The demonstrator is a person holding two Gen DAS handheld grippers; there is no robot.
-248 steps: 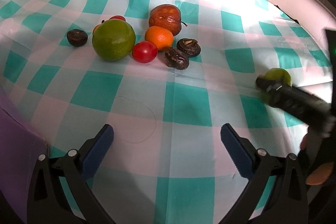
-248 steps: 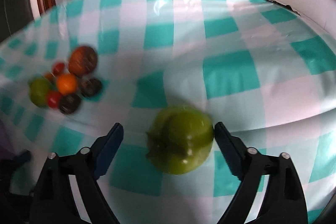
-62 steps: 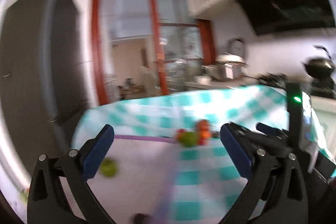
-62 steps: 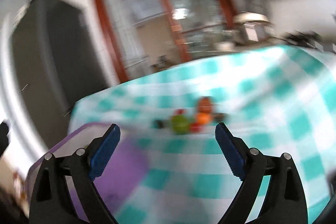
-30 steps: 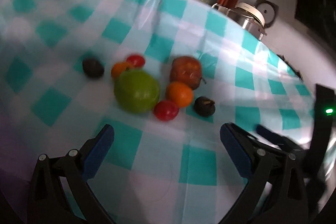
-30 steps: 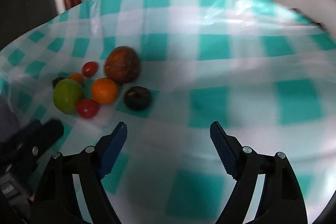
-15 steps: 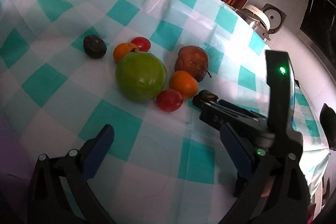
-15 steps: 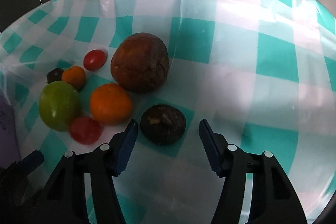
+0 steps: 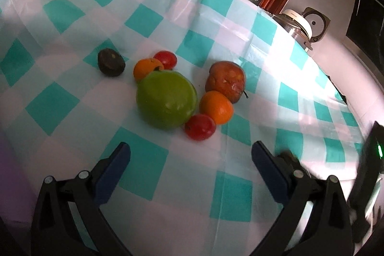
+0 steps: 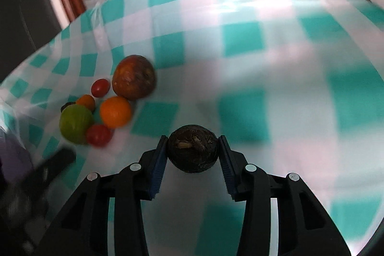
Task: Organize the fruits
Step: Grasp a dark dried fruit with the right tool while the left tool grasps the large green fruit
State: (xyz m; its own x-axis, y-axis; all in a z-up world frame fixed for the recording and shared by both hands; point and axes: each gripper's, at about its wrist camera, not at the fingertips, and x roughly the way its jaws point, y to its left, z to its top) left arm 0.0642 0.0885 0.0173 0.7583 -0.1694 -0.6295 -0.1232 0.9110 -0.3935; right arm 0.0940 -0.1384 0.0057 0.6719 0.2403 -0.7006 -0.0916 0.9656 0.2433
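Two blue pads of the right claw (image 10: 192, 151) press on a dark wrinkled fruit (image 10: 192, 152) from either side; the jaws have just been closing onto it, and it sits between them above the checked tabletop (image 10: 276, 64). Left of it lies the cluster: a red tomato (image 10: 98, 135) touching a green fruit (image 10: 75, 123), an orange (image 10: 115, 112), a brown-red apple (image 10: 134, 80), a second small tomato (image 10: 100, 87) and a small orange fruit (image 10: 86, 101). The left claw (image 9: 190, 166) hovers with jaws wide apart and nothing between them, just short of the same cluster. Another dark fruit (image 9: 111, 62) sits apart at the cluster's left edge.
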